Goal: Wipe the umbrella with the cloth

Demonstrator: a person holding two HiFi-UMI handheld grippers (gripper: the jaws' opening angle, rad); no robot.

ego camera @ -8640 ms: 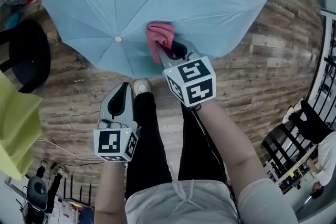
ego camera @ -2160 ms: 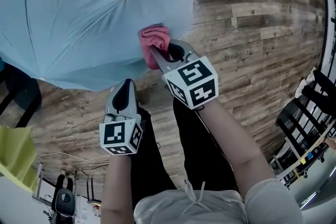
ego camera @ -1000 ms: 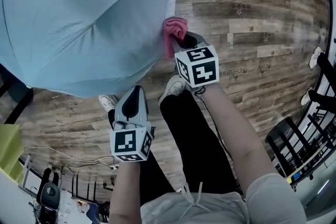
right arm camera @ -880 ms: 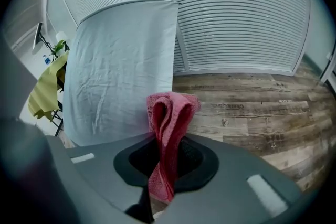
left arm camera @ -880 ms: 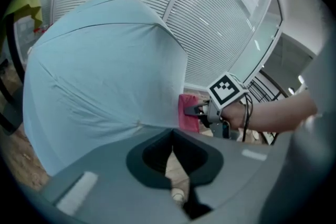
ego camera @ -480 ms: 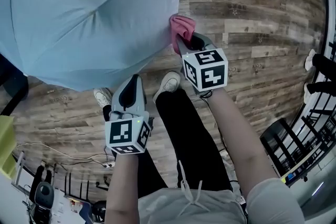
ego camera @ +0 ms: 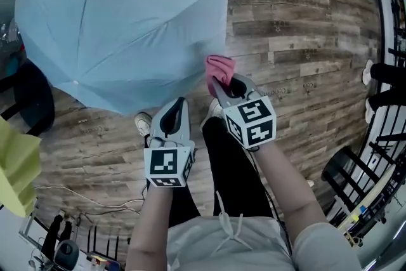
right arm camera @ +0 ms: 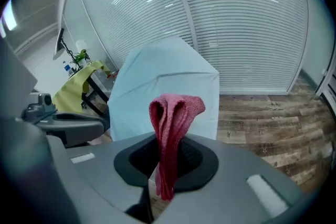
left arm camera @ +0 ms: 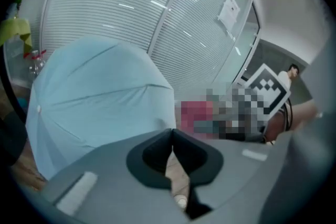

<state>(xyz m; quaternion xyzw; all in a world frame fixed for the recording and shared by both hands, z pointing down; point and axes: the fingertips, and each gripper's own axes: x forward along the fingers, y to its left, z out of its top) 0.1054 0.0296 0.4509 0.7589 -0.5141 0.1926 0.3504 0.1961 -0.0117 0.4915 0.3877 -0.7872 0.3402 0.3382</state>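
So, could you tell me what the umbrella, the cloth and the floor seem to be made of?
The umbrella looks like thin synthetic fabric, matte pale blue, stretched smooth between seams with faint creases. The cloth is a soft pink textile, perhaps microfibre or terry: nubbly surface, limp folds. The floor shows wood-look planks with grain and knots; real wood or laminate, can't tell.

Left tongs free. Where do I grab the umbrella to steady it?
Probably the umbrella at its near rim corner, where a rib ends. Bring the left tongs in from your side, open: that thin edge faces you; the domed panels give no pinch.
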